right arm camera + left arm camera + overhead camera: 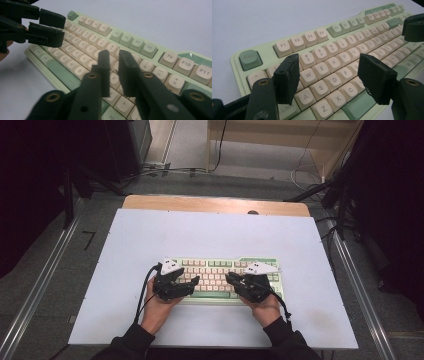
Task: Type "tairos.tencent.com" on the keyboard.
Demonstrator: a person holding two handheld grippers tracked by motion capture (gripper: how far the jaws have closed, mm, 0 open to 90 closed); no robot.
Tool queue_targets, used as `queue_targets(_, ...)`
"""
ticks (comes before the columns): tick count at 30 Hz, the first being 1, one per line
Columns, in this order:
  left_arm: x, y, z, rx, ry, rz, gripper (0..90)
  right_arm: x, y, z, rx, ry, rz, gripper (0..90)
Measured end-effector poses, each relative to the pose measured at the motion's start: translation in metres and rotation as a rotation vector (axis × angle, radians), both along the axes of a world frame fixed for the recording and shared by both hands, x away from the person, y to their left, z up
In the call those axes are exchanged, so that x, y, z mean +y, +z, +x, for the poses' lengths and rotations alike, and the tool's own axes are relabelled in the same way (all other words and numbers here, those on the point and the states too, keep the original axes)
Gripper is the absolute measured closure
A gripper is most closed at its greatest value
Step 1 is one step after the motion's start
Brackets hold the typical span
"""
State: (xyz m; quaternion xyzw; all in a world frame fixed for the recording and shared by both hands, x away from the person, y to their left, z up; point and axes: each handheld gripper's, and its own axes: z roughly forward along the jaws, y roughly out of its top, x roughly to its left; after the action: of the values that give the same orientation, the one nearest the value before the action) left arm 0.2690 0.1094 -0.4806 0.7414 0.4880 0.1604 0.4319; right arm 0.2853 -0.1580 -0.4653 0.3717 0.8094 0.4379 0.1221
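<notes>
A pale green keyboard (pixel 220 265) with cream keys lies on the white table top, near the front edge. My left gripper (pixel 192 285) hovers over its left half, jaws open and empty. In the left gripper view the left gripper (pixel 328 57) frames the letter keys of the keyboard (pixel 312 36). My right gripper (pixel 231 280) hangs over the right half. In the right gripper view the right gripper (pixel 114 53) has its jaws nearly together, a thin slit between them and nothing in it, above the keyboard (pixel 140 45). The left gripper (pixel 63 28) shows there at the upper left.
The white table sheet (pixel 210 232) stretches bare behind and beside the keyboard. A wooden strip (pixel 215 204) runs along its far edge. Metal rails (pixel 40 285) flank the table, and cables (pixel 300 170) and dark stands lie on the floor beyond.
</notes>
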Motion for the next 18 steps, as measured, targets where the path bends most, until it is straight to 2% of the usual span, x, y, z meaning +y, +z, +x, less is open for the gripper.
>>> queue_targets(2,0.0,0.0,0.0,0.002,0.0,0.0,34.3,0.001,-0.001,-0.001,0.003,0.013,0.001,87.2)
queue_targets(7,-0.001,-0.001,0.001,0.007,-0.001,0.001,32.7,0.005,-0.004,-0.003,0.012,0.041,-0.014,87.4)
queue_targets(13,-0.001,-0.001,0.0,0.007,0.004,0.001,32.5,0.011,-0.011,-0.002,0.038,0.05,-0.031,87.3)
queue_targets(18,-0.001,-0.001,0.0,0.004,0.006,0.005,29.0,0.016,-0.016,-0.003,0.048,0.063,-0.051,87.4)
